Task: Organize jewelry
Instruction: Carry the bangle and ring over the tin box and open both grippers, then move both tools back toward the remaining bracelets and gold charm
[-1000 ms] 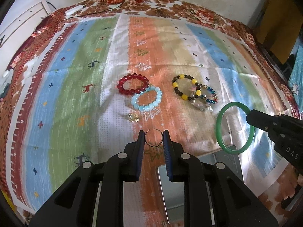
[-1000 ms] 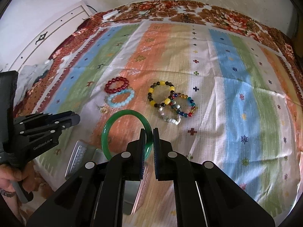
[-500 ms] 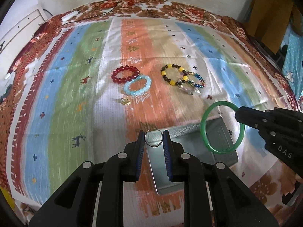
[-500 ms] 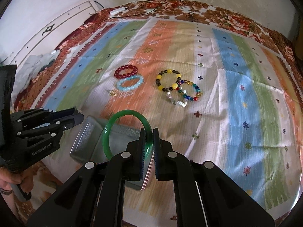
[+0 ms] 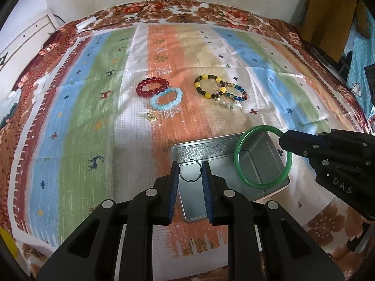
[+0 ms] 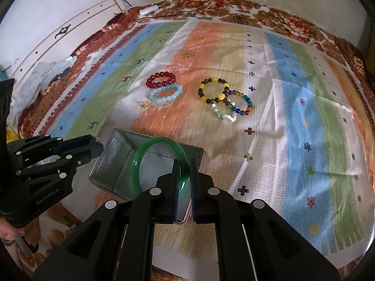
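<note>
So here's where we're at. Our left gripper (image 5: 191,172) has its jaws pinching a thin wire hoop (image 5: 190,170), probably an earring, hanging right between the pads. Straight below and just ahead of those jaws sits the open metal tin (image 5: 257,140). Our right gripper (image 6: 185,178) has its jaws clamped on the near edge of the green bangle (image 6: 140,154), which stands upright out in front of them and hangs over the tin's deeper half. The tin looks empty from both views, nothing resting inside yet, though part of its floor is hidden behind the jaws.

Further out from the jaws, on the striped bedspread (image 5: 77,126), the rest is waiting: a red bead bracelet (image 5: 152,86) touching a pale blue bead bracelet (image 5: 166,98), with a tiny gold charm (image 5: 152,116) just nearer to us than those two. Off to the right of that pair, a yellow-and-brown bead bracelet (image 5: 209,86) overlaps a multicoloured bead bracelet (image 5: 235,92), and a clear crystal piece (image 5: 230,105) lies against them.

So progress-wise we'd call it early: two pieces lifted and positioned over the tin, none dropped in. Left to do, by our guess: release both, then come back for the six pieces out front.
</note>
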`<state>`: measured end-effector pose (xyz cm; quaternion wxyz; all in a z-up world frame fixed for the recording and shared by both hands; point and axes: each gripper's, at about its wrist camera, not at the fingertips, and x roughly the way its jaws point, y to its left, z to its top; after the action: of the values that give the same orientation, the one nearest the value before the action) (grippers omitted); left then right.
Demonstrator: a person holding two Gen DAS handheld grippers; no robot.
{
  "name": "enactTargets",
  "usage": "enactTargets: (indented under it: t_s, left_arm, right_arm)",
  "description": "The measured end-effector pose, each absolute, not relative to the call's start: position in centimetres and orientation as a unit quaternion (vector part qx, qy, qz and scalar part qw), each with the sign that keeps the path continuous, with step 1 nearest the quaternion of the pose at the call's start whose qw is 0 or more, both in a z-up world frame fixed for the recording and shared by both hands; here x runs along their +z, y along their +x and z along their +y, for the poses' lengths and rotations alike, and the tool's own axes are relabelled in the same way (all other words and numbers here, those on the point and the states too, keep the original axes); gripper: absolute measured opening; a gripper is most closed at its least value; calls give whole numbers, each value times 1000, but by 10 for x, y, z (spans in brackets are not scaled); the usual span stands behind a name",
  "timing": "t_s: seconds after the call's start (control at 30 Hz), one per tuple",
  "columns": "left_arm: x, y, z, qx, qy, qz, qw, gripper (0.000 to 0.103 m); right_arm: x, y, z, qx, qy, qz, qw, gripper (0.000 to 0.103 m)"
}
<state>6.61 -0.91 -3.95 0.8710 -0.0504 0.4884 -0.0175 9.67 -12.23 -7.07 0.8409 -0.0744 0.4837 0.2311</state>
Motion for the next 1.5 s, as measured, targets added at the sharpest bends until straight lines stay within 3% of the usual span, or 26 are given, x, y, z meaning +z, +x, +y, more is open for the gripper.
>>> enactTargets:
  t_s: [0.17,0.2,0.3,0.33,0.4,0.6,1.13,1.5]
  left_arm:
    - [-38,68,-15,-20,-41,487,872,19]
    - [-39,69,-16,-20,-39,487,872,20]
    - [-40,71,-15,-24,-43,493,869,44]
    - [-39,71,-15,-23,-42,492,870,44]
    - [-38,70,-12,-19,-46,489,871,49]
    - [-38,79,14,11,-80,491,868,51]
    - [-42,108,34,34,-83,498,863,51]
    - [-46,129,40,44,-65,505,860,51]
  right_arm:
    - [-74,98,-121,237,-69,492,835,10]
    - [-75,98,-121,237,-69,494,833,15]
    - [-74,99,-122,223,-80,489,840,41]
    - [-73,99,-123,221,-79,487,841,43]
    - [-71,101,-126,217,-74,486,843,43]
    - [-73,114,-137,205,-55,494,843,45]
    - [-76,144,-142,195,-28,496,846,59]
    - [-87,171,-140,177,-23,509,842,59]
